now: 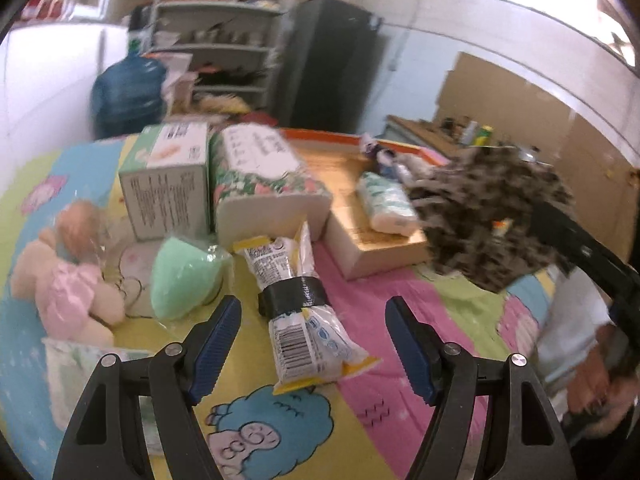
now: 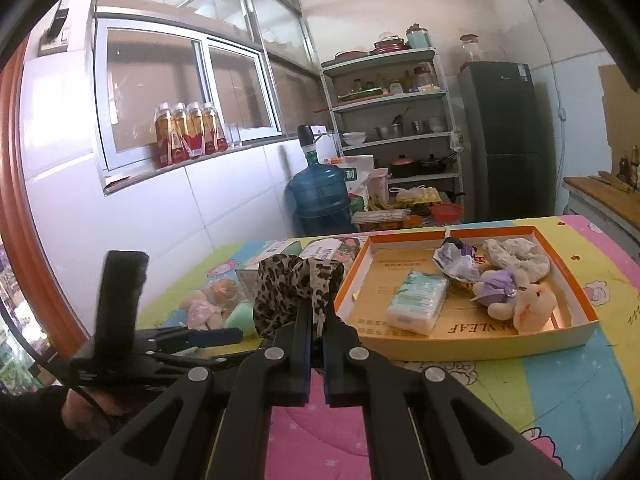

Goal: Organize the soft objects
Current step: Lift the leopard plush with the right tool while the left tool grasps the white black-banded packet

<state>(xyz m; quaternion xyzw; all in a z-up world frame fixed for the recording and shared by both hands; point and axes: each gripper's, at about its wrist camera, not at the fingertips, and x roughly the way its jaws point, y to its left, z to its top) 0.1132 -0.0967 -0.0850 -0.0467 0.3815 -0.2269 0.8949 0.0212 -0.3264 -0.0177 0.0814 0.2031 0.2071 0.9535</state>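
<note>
My right gripper (image 2: 316, 312) is shut on a leopard-print scrunchie (image 2: 292, 292), held above the table left of the orange-rimmed cardboard tray (image 2: 576, 292); it shows blurred in the left wrist view (image 1: 488, 216). The tray holds a tissue pack (image 2: 416, 302), a plush in purple (image 2: 516, 296), a pale scrunchie (image 2: 516, 256) and a crumpled wrapper (image 2: 456, 258). My left gripper (image 1: 314, 332) is open over a yellow-edged taped packet (image 1: 300, 312). A green sponge (image 1: 184, 276) and a pink-dressed plush (image 1: 68, 280) lie to its left.
A tissue box (image 1: 168, 180) and a floral wipes pack (image 1: 264, 176) stand behind the packet on the cartoon tablecloth (image 1: 380, 344). Beyond the table are a blue water jug (image 2: 320, 196), a shelf rack (image 2: 392, 128) and a dark fridge (image 2: 504, 136).
</note>
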